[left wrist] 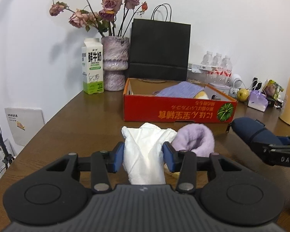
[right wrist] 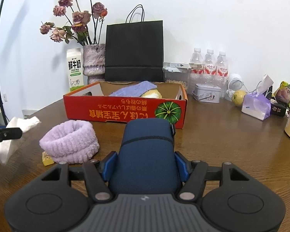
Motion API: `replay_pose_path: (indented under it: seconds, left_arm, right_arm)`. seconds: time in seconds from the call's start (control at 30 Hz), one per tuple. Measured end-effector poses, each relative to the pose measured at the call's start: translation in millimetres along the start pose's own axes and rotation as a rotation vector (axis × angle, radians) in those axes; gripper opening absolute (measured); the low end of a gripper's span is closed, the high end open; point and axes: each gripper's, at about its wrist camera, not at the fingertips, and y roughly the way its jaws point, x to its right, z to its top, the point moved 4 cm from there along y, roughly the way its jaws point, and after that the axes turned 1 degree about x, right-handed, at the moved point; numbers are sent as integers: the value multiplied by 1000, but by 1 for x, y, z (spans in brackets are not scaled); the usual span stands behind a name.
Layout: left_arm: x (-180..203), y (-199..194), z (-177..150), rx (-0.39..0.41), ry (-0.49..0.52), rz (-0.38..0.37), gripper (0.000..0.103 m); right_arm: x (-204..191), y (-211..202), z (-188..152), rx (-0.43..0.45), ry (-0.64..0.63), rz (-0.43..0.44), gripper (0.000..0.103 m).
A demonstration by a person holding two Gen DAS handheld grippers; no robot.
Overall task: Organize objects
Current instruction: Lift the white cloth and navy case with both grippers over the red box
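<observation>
The left gripper (left wrist: 143,157) has its blue-padded fingers (left wrist: 118,158) pressed in on both sides of a white cloth (left wrist: 145,150), a thin, crumpled fabric that bunches where the pads squeeze it and flares out loosely ahead of them. The gap is narrow, and the cloth is pinched firmly between the pads.

The right gripper (right wrist: 146,166) holds a navy pouch (right wrist: 147,150), a smooth, rounded, padded shape with a stitched seam across its middle. Its fingers (right wrist: 110,166) stand wider apart, both blue pads flat against the pouch's sides. In the left wrist view this pouch shows at 3 o'clock of the cloth.

Between the two held things, on the brown wood-grain counter (right wrist: 232,139), lies a lilac fluffy band (right wrist: 69,141), a ribbed, plush ring resting on its side, with a small yellow block (right wrist: 47,158) touching it at its 7 o'clock edge.

At 12 o'clock beyond the grippers sits a shallow red cardboard box (right wrist: 125,110) with printed yellow characters and a green pumpkin picture. Inside it lie a purple ribbed cloth (right wrist: 135,89) and a pale yellow soft thing (right wrist: 151,93).

Behind the box stand a black paper bag (right wrist: 134,52) with cord handles, a mottled purple ceramic vase (right wrist: 92,63) of dried roses, and a milk carton (right wrist: 74,69) at about 11 o'clock.
</observation>
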Motion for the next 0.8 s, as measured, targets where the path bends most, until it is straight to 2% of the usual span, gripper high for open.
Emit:
replay_pose_path:
  seconds: [0.33,0.8]
  left_arm:
    - [19,2,25,46,5,-21,44]
    - [38,24,59,55,11,-25,44]
  right_arm:
    - [0,0,4,27,17,8,62]
    - [-7,12,33,65,38,30,62]
